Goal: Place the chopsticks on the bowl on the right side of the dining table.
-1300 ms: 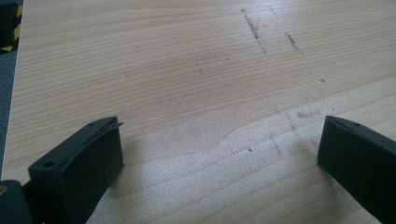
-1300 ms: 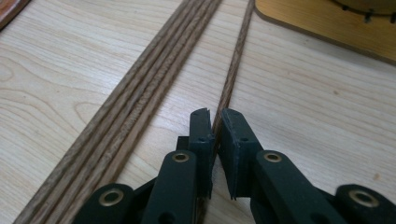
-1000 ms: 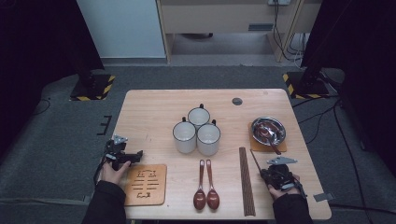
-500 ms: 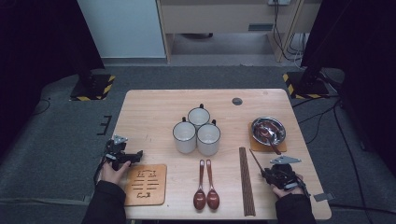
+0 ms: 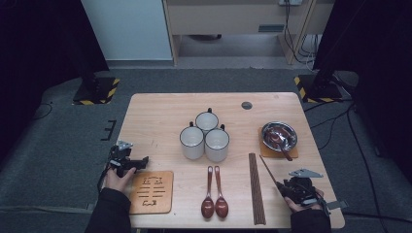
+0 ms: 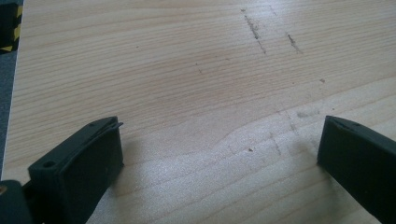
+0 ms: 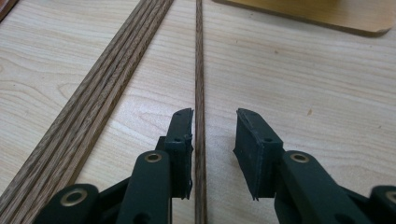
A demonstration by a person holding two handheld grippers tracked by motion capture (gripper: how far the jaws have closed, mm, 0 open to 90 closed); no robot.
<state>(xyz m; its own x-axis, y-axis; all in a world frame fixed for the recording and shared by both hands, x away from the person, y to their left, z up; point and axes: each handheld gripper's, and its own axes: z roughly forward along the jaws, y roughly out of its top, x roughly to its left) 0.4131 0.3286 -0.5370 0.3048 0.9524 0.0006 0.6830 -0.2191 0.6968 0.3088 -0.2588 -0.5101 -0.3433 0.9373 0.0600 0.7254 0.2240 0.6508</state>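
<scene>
The right claw (image 7: 214, 140), jaws just opening, straddles a thin dark wooden chopstick (image 7: 199, 70) on the worktop; centre it between them before clamping.

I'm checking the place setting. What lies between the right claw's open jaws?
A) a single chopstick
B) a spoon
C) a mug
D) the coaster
A: in the right gripper view one chopstick runs up between the right claw's jaws, apart from the chopstick bundle.
</scene>
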